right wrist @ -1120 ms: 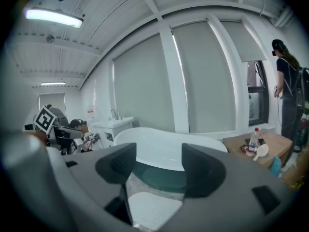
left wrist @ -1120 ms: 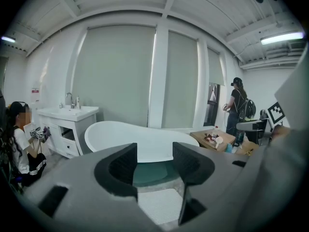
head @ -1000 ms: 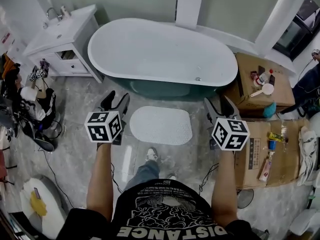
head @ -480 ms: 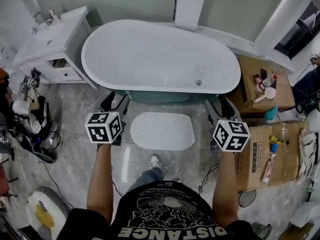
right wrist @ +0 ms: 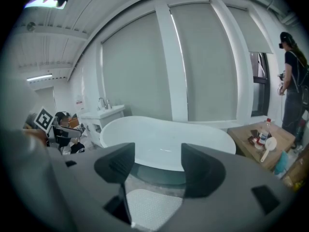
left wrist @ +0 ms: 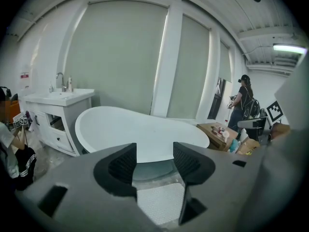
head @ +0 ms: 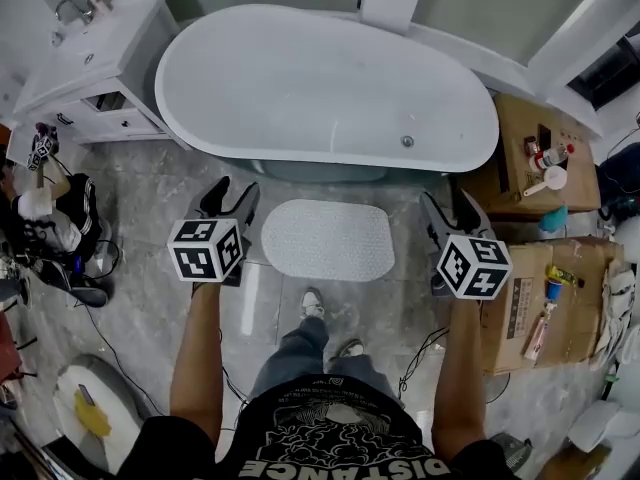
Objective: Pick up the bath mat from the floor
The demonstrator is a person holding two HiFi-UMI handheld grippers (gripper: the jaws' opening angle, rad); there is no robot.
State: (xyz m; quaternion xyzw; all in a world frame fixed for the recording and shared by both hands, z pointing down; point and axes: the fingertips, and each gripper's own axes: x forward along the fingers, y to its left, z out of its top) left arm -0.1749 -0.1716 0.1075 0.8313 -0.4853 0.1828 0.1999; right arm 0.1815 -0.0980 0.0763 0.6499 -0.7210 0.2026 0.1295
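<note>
Coming forward and down since a second ago, the left gripper (head: 233, 196), jaws apart, and the right gripper (head: 447, 208), jaws just opened wider, now hang empty on either side of the bath mat (head: 328, 240), which lies flat on the floor (head: 150, 230) by the bathtub (head: 325, 88), not yet grasped.

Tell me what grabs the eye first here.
The big white tub fills the top of the head view, with the pale mat on the floor right before it. The left gripper and right gripper flank the mat, both open and empty, the right's jaws just opening wider.
</note>
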